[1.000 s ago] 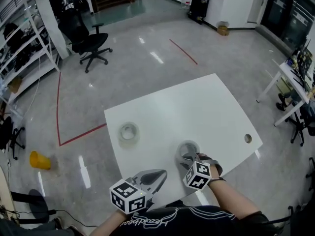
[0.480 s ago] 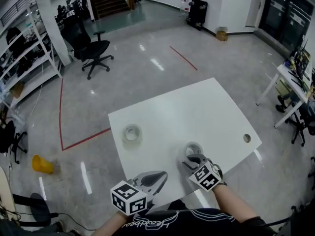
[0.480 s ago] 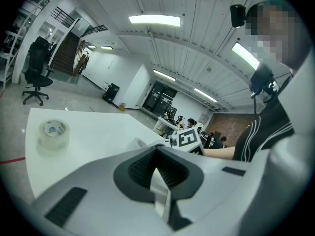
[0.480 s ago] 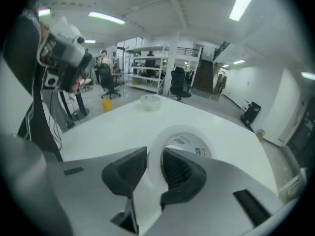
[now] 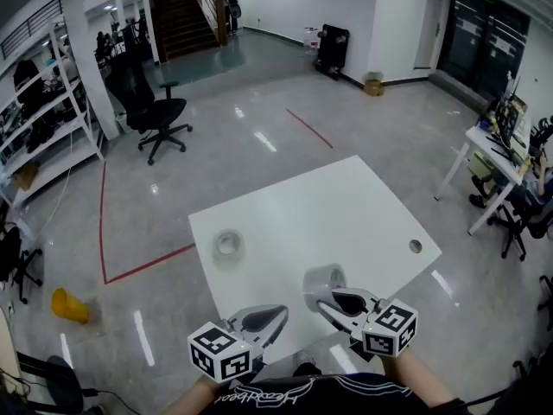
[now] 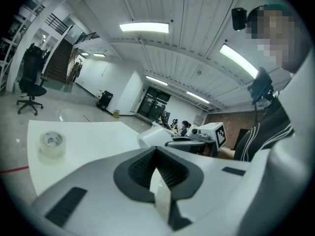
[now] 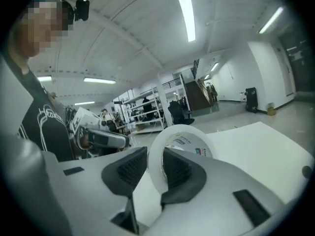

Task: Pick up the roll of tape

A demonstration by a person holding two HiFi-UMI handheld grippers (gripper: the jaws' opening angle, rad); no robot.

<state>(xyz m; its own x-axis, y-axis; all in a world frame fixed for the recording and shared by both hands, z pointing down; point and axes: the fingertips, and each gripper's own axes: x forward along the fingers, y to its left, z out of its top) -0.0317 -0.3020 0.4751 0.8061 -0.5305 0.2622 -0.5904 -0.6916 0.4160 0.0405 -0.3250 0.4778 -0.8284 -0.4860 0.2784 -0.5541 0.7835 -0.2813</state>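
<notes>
A clear roll of tape [image 5: 325, 277] hangs above the near edge of the white table [image 5: 328, 206], with my right gripper [image 5: 326, 293] shut on it. In the right gripper view the roll [image 7: 183, 142] stands on edge, its wall pinched between the two dark pads of that gripper [image 7: 153, 157]. A second roll of tape [image 5: 228, 244] lies flat on the table's left part and shows again in the left gripper view [image 6: 52, 144]. My left gripper [image 5: 273, 312] hovers off the table's near-left edge, its jaws [image 6: 156, 155] together with nothing held.
A round cable hole [image 5: 416, 246] sits near the table's right corner. A black office chair [image 5: 160, 106] and shelves [image 5: 39, 119] stand at the far left. A yellow object [image 5: 69, 305] lies on the floor. A desk [image 5: 492, 145] stands at the right.
My right gripper has lifted the roll off the table and rolled over, its marker cube swinging to the right. The left gripper has risen a little. The other roll stays put.
</notes>
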